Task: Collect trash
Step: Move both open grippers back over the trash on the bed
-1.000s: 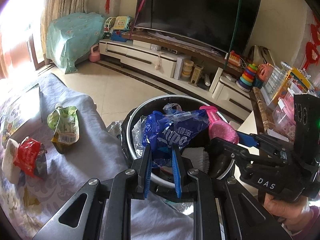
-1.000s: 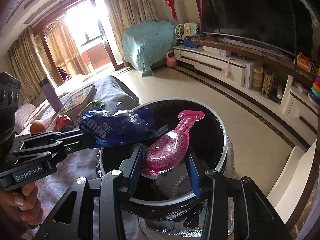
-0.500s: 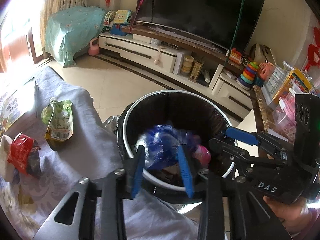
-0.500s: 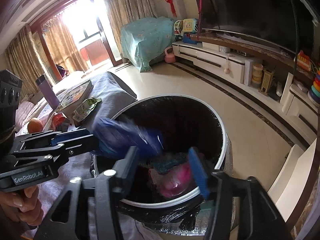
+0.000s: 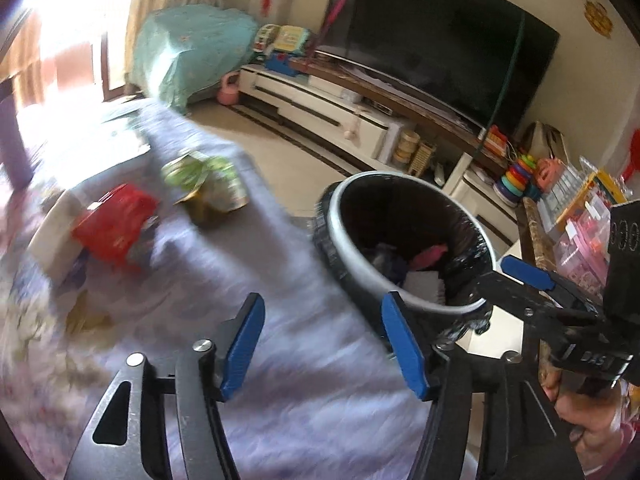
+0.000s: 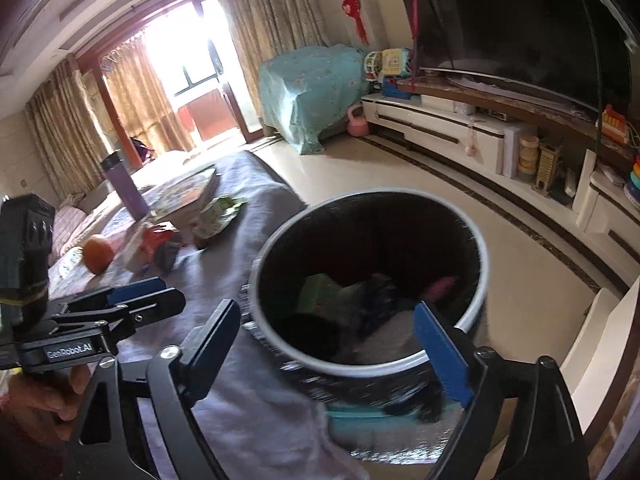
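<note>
My left gripper point(image 5: 324, 344) hangs over the lilac-covered table point(image 5: 280, 400) just left of the black-lined trash bin point(image 5: 400, 175); its jaws are opening with nothing between them. The jaws of my right gripper point(image 6: 328, 344) are opening too, empty, over the near edge of the bin point(image 6: 384, 191). Inside the bin lie a blue wrapper point(image 6: 380, 292), a pink pouch point(image 6: 440, 284) and a green packet point(image 6: 320, 292). On the table, a red packet point(image 5: 116, 224) and a green pouch point(image 5: 204, 184) lie ahead of the left gripper. The left wrist view is motion-blurred.
An orange point(image 6: 98, 254), a purple bottle point(image 6: 128, 188) and a book point(image 6: 188, 192) sit farther back on the table. A TV cabinet point(image 6: 440, 128) with toys runs along the far wall, with tiled floor point(image 6: 400, 176) between it and the bin. A shelf with boxes point(image 5: 576, 216) stands right of the bin.
Both grippers let go: the blue wrapper and the pink pouch dropped into the bin. Both jaws have widened, and the left gripper has swung left from the bin over the table.
</note>
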`<action>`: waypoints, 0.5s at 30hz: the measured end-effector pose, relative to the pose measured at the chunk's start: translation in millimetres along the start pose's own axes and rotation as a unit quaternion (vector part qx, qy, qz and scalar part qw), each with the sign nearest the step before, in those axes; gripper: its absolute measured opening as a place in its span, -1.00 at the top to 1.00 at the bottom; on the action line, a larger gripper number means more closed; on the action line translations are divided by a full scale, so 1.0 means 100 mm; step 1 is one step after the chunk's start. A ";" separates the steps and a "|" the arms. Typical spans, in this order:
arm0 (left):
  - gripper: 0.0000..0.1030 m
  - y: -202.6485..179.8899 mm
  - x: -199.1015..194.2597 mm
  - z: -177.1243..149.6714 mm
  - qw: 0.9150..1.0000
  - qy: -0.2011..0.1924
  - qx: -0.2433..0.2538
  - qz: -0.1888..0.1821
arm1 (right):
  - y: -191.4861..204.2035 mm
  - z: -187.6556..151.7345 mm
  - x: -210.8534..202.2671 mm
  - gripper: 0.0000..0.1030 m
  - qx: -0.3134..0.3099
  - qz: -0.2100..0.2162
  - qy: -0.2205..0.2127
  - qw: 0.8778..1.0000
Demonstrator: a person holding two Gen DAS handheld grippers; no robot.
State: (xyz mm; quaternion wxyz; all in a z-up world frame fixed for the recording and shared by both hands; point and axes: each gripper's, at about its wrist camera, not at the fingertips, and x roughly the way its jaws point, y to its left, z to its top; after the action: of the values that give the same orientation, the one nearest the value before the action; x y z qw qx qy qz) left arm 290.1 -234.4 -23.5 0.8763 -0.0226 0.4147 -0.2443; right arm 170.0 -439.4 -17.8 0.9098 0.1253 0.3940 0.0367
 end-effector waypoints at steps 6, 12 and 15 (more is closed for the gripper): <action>-0.33 0.34 -0.35 -0.33 0.999 -0.008 -0.042 0.014 | 0.29 -0.10 -0.07 -0.82 0.004 0.039 -0.010 0.999; -0.37 0.65 -0.72 -0.60 0.996 -0.020 -0.073 0.035 | 0.61 -0.18 -0.08 -0.89 0.013 0.067 -0.019 0.997; -0.40 0.81 -0.86 -0.72 0.994 -0.027 -0.090 0.049 | 0.82 -0.23 0.00 -0.90 -0.004 0.074 -0.018 0.997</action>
State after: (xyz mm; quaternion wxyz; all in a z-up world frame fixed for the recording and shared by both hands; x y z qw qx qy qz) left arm 224.0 -113.3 -28.5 0.8924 -0.0880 0.4119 -0.1622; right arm 155.6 -355.9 -11.8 0.9121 0.1507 0.3671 0.1034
